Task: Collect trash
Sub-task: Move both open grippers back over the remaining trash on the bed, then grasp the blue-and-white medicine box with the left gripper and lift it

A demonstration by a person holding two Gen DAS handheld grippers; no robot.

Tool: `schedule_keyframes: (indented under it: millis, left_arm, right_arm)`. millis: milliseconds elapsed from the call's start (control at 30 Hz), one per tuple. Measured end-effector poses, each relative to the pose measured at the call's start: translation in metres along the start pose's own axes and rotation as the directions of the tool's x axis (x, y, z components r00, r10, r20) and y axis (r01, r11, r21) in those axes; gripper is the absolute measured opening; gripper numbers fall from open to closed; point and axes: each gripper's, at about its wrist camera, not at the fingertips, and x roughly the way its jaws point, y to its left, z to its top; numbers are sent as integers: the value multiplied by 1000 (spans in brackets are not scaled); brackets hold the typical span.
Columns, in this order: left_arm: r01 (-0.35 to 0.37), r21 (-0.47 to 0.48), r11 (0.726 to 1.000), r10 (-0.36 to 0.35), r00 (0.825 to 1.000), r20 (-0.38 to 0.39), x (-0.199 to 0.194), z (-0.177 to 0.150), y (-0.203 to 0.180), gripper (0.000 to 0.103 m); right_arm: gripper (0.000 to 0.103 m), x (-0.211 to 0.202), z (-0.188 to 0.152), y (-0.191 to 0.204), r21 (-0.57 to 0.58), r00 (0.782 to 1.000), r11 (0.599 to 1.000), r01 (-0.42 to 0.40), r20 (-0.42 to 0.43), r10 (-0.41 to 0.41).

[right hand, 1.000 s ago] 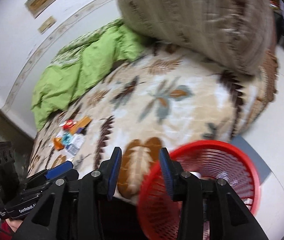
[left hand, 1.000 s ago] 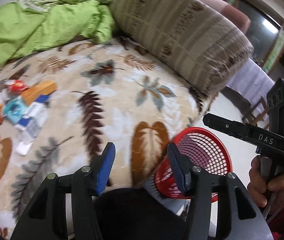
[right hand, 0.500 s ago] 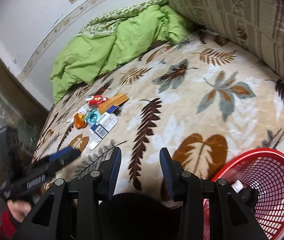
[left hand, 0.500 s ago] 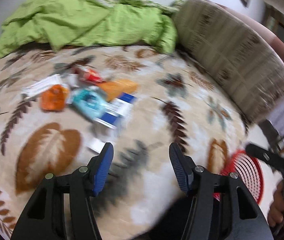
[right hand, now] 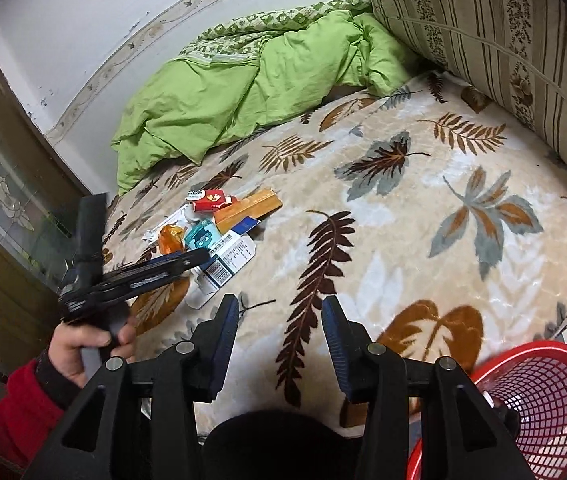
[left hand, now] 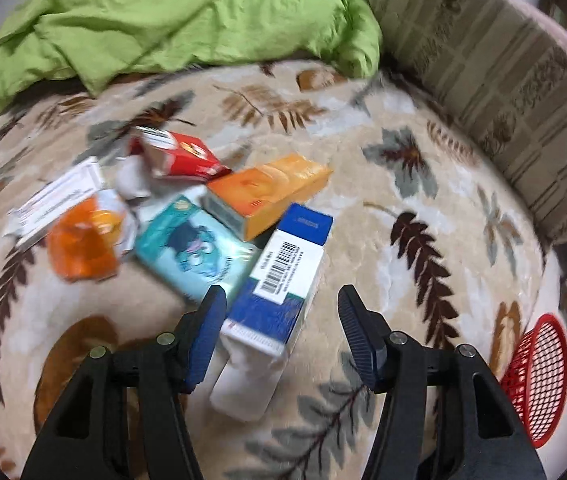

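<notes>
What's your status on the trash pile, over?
Left gripper open over the blue-and-white box, not gripping. Right gripper opening, empty. Red basket beside the bed. Nothing blocking.

The left gripper (left hand: 281, 328) is swinging away from the red plastic mesh basket (left hand: 535, 384), which is now sliding off to its far right, and is closing in on the heap of cartons; the blue-and-white cardboard box with a barcode (left hand: 279, 284) is now lying just ahead of its fingertips, nearer the left one. The right gripper (right hand: 279, 332) is opening its empty jaws slightly and turning off the basket toward the leaf-print blanket (right hand: 403, 216).
</notes>
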Motion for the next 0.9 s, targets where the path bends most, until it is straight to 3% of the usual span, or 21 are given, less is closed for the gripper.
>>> schedule_keyframes:
  millis: [133,233,333,500,633,767,900]
  left_arm:
    - [-15,15,1000,16,1000,-23,20,-2,-10,56]
    - [-14,5,1000,15,999,-46,33,-4,-16,41]
    - [-43,-1,999,42,998,-35,37,-8,-22,35]
    - [-20,-44,999,21,1000,14,13,-26,-18,33]
    - [-36,-52,998,40,997,68,-23,-51,-5,33]
    - [-125,-101,987,137,983,124,-50,-75,18,33]
    - [-206,-195,959,241,954,177,-62,-86,48,33]
  right_arm:
    - [46,6,5,-3,3,1000,1000,3,-9,-3]
    - [46,11,9,-3,0,1000,1000,6,-11,-6]
    - [46,19,16,-2,2,1000,1000,1,-15,0]
    - [46,31,30,1,9,1000,1000,-15,-26,15]
    - [52,46,40,6,18,998,999,-34,-44,35]
    - [52,78,51,16,64,991,993,-96,-85,102]
    - [52,115,62,25,125,981,982,-144,-114,158]
